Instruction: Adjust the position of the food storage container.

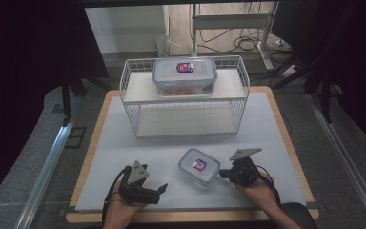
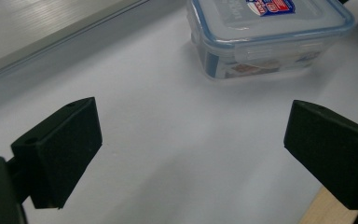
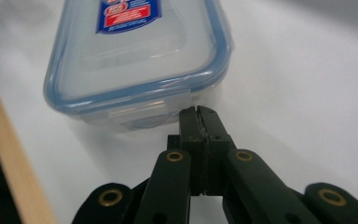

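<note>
The small box (image 1: 199, 167) lies flat on the white mat (image 1: 181, 143), lid up, in front of the basket (image 1: 185, 95) and well apart from it, nearer the person's edge of the table (image 1: 91, 143). It is a clear box with a blue-rimmed lid and a red and blue label on top.

The right gripper (image 1: 224, 174) sits just to the right of the box, held in the person's right hand (image 1: 256, 188). In the right gripper view its jaws are pressed together, with nothing between them, and their tips (image 3: 199, 114) are right at the box's (image 3: 135, 60) lid latch; whether they touch it I cannot tell.

The left gripper (image 1: 159, 190) lies to the left of the box and a little nearer the person, near it but apart, in the left hand (image 1: 124, 202). In the left gripper view its jaws stand wide apart with only bare mat between them (image 2: 191, 140), and the box (image 2: 268, 37) lies ahead of them.

Inside the basket a large box (image 1: 185, 75) of the same kind rests on the upper shelf, lid up, well behind the small box.
</note>
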The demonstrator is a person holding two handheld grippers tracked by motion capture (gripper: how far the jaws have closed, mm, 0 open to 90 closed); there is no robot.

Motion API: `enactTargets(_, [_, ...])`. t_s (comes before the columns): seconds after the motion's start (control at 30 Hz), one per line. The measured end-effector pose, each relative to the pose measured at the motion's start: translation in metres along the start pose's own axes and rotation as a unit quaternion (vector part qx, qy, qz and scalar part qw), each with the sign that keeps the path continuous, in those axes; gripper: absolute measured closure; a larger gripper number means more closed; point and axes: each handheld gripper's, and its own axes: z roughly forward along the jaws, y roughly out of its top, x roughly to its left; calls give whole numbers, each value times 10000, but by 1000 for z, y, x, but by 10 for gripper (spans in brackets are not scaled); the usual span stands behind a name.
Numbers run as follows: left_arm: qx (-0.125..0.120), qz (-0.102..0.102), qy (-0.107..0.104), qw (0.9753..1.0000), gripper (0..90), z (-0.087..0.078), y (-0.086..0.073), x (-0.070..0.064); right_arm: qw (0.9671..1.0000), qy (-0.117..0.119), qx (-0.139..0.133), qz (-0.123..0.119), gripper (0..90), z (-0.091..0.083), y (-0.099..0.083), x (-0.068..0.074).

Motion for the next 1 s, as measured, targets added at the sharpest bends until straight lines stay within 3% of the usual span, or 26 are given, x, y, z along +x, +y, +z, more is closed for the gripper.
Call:
enactTargets(0.17, [66, 76, 141, 9999, 104, 3, 3, 4, 9999, -121, 7, -63, 895, 15, 17, -7])
enactTargets(0.33, [-5, 13, 188, 9998, 198, 9, 9, 16, 9994, -323, 10, -122, 895, 25, 29, -15])
enactTargets(0.43, [-55, -86, 119, 9999, 309, 16, 13, 26, 9993, -342, -73, -99, 895, 19, 27, -16])
enactTargets(0.53, [-42, -302, -86, 9995, 459, 30, 19, 35, 9993, -314, -189, -58, 894, 10, 23, -14])
enactTargets(0.67, [199, -280, -149, 9993, 740, 53, 29, 41, 9994, -280, -201, -89, 894, 5, 18, -11])
enactTargets(0.77, [431, -241, -182, 9986, 861, 71, 34, 44, 9995, -245, -154, -100, 894, 7, 17, -9])
enactTargets(0.9, [567, -163, -317, 9978, 897, 78, 33, 39, 9997, -196, -136, -111, 894, 11, 18, -7])
enactTargets(1.0, [417, -215, -515, 9976, 896, 75, 34, 33, 9997, -158, -123, -162, 894, 14, 19, -4])
